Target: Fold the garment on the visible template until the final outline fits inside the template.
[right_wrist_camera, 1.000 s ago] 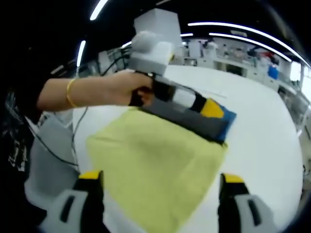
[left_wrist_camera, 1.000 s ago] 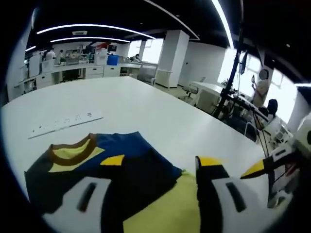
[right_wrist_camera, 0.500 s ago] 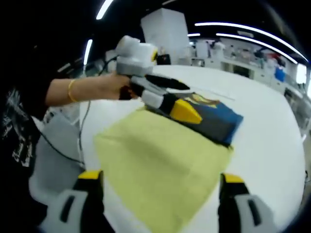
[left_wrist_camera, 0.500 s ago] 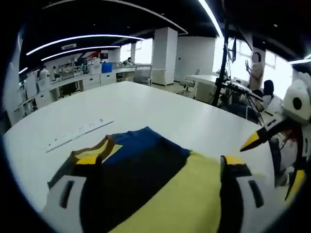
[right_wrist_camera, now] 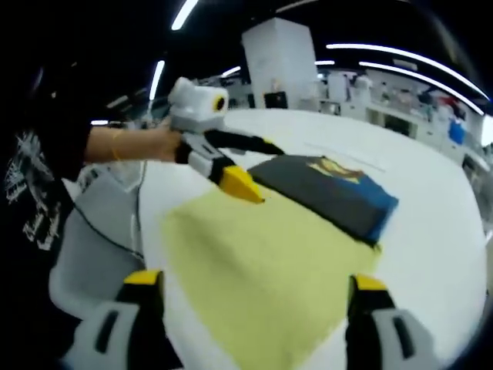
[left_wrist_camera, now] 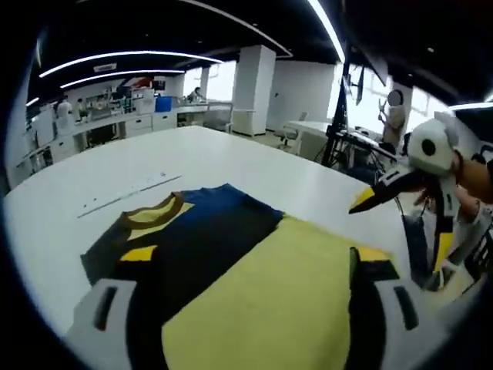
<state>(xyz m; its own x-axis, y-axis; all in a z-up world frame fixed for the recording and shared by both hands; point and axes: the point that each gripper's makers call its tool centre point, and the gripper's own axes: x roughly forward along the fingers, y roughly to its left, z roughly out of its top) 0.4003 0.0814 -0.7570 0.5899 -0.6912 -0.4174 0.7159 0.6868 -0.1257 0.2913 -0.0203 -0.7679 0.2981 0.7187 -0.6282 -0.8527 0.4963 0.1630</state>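
On the white table (left_wrist_camera: 231, 166) the garment (left_wrist_camera: 208, 247) is lying flat, already folded into a narrow strip: a dark and blue part with a brown and yellow collar (left_wrist_camera: 154, 212) at its far left end, and a yellow part (right_wrist_camera: 269, 266) spreading toward the near right. No template outline is showing clearly around it, so I cannot tell whether the shape is fitting inside one yet.

The left gripper (right_wrist_camera: 250, 168) is hovering just above the cloth where dark is meeting yellow, its jaws spread apart and pinching nothing. The right gripper (left_wrist_camera: 400, 212) is hanging off the near right edge of the table, jaws also parted and empty.

Judging from this, the lengthwise folds are looking done, and at least one crosswise fold is probably remaining to shorten the strip.
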